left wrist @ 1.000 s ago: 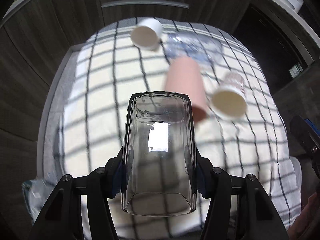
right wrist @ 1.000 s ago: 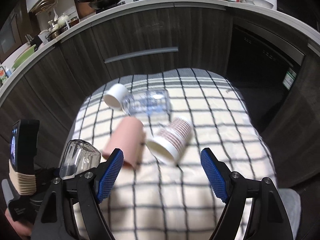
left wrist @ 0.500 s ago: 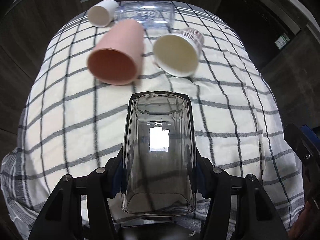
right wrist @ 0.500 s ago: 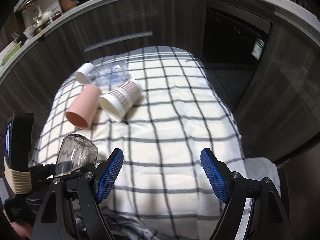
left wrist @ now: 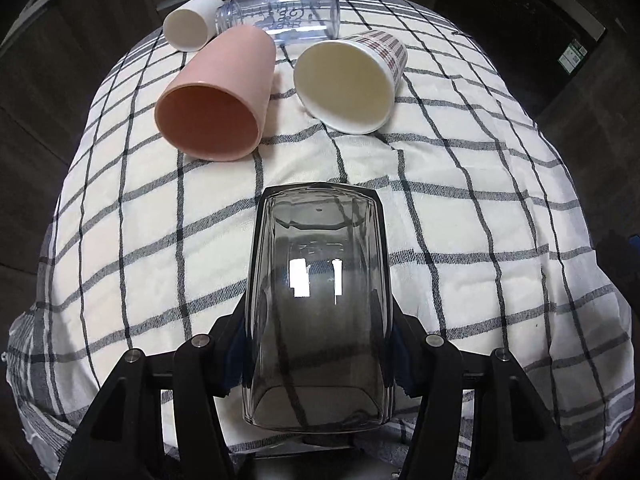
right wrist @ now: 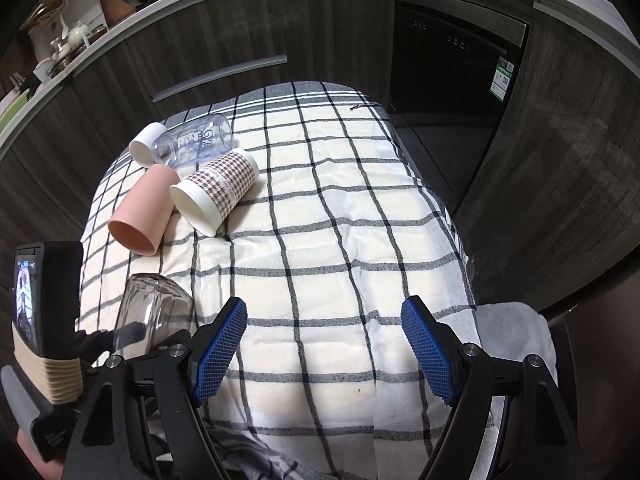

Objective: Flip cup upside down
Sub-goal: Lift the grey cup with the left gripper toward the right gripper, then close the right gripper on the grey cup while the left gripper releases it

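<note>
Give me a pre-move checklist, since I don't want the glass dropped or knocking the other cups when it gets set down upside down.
1. Grip: left gripper is clamped on both sides of the clear glass cup: ok.
2. Cup off the checked cloth: it is held over the near left part; contact cannot be told.
3. Which end points down: cannot tell from either view.
4. Landing spot: bare cloth lies ahead of the cup, short of the pink cup and the patterned paper cup: ok.
5. Right gripper is open, empty and off to the side of the cup: ok.
6. The small white cup and clear bottle lie at the far end, out of the way: ok.
</note>
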